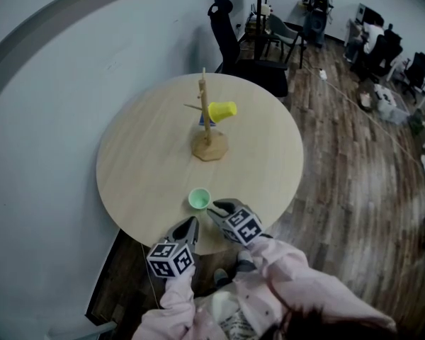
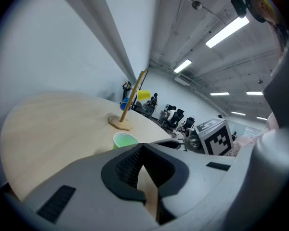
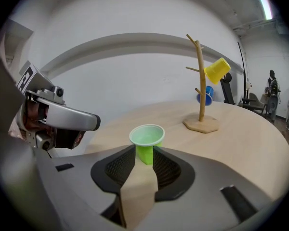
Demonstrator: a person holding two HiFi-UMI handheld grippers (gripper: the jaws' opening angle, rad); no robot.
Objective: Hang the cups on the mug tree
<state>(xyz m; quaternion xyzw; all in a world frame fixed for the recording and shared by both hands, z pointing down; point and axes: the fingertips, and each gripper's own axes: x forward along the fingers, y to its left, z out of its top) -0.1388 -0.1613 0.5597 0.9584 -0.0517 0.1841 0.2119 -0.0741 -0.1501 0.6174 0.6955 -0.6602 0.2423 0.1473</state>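
Observation:
A light green cup (image 1: 199, 198) stands upright near the front edge of the round wooden table (image 1: 142, 161). My right gripper (image 1: 214, 205) is just right of it. In the right gripper view the green cup (image 3: 147, 135) has its narrow base between the tips of my right gripper (image 3: 144, 147), whose jaws are a little apart and not clamping it. My left gripper (image 1: 192, 223) hangs at the table's edge behind the cup, and my left gripper (image 2: 142, 146) is shut and empty. The mug tree (image 1: 206, 112) at the table's middle carries a yellow cup (image 1: 222, 111) and a blue cup (image 3: 206, 96).
A pale curved wall (image 1: 42, 119) runs close along the table's left side. A black office chair (image 1: 227, 34) stands behind the table, with wooden floor (image 1: 354, 168) to the right and desks with seated people far back.

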